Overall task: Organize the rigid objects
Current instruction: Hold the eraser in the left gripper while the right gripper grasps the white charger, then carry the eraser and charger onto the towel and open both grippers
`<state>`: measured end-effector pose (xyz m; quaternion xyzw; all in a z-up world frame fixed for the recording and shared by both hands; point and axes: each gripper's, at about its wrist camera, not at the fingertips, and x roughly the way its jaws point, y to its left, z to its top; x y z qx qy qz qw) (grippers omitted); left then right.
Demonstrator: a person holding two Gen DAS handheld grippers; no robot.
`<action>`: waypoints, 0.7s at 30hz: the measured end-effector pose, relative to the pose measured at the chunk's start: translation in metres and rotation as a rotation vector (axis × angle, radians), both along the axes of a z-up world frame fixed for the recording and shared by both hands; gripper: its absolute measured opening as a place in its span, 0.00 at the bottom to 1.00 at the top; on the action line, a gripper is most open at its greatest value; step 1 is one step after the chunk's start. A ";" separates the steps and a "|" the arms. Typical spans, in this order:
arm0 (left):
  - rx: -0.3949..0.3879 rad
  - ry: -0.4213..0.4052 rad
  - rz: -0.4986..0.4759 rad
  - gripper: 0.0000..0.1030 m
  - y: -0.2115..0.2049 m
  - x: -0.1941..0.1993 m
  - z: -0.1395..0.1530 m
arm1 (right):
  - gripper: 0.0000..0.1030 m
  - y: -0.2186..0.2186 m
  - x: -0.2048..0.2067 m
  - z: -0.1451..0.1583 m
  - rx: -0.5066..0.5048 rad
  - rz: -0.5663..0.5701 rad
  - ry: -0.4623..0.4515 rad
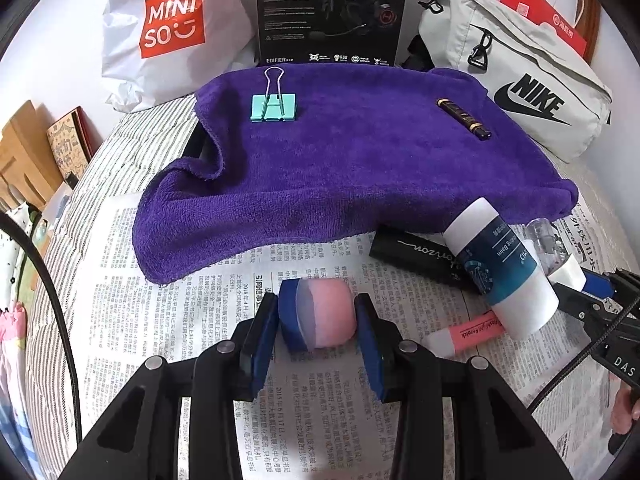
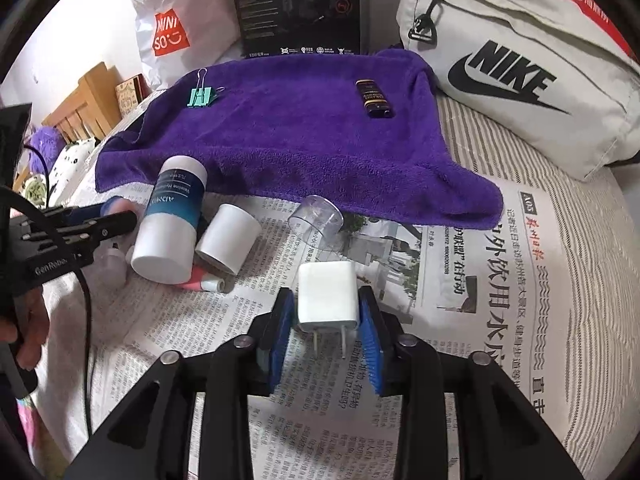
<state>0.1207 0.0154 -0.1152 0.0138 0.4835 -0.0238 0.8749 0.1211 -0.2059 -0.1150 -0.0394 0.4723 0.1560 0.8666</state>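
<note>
Newspaper (image 1: 320,400) lies under both grippers. The left gripper (image 1: 317,316) has its blue pads pressed on either side of a pink-and-blue eraser (image 1: 320,314), jaws narrow around it. Just to its right lies a pink highlighter (image 1: 464,334), and over that a white-and-teal balm tube (image 1: 500,264) leans, with a black tube (image 1: 416,254) beyond it. The right gripper (image 2: 326,306) brackets a white plug adapter (image 2: 326,296), prongs pointing back toward the camera; the left pad looks to touch its side, while whether the right pad presses it I cannot tell, so the grip is uncertain. To the left of the right gripper and slightly ahead stands a white cap (image 2: 228,244), the balm tube beside it, and straight ahead a clear plastic cap (image 2: 316,218) lies tipped on the paper. Farther ahead of both grippers spreads a purple towel (image 1: 340,152), carrying a mint binder clip (image 1: 274,106) at its far left and a dark lighter (image 2: 374,98) at its far right, well apart. Behind the towel stand a white shopping bag (image 1: 168,32), a black box (image 1: 332,8) and a grey sling bag (image 1: 532,76).
</note>
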 end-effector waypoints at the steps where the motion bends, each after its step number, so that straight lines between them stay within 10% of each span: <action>1: -0.004 -0.001 -0.002 0.36 0.001 0.000 0.000 | 0.37 0.002 0.000 0.000 -0.012 0.000 -0.003; 21: -0.108 -0.009 0.005 0.34 0.024 -0.004 0.015 | 0.27 -0.019 -0.004 0.018 0.028 -0.026 0.045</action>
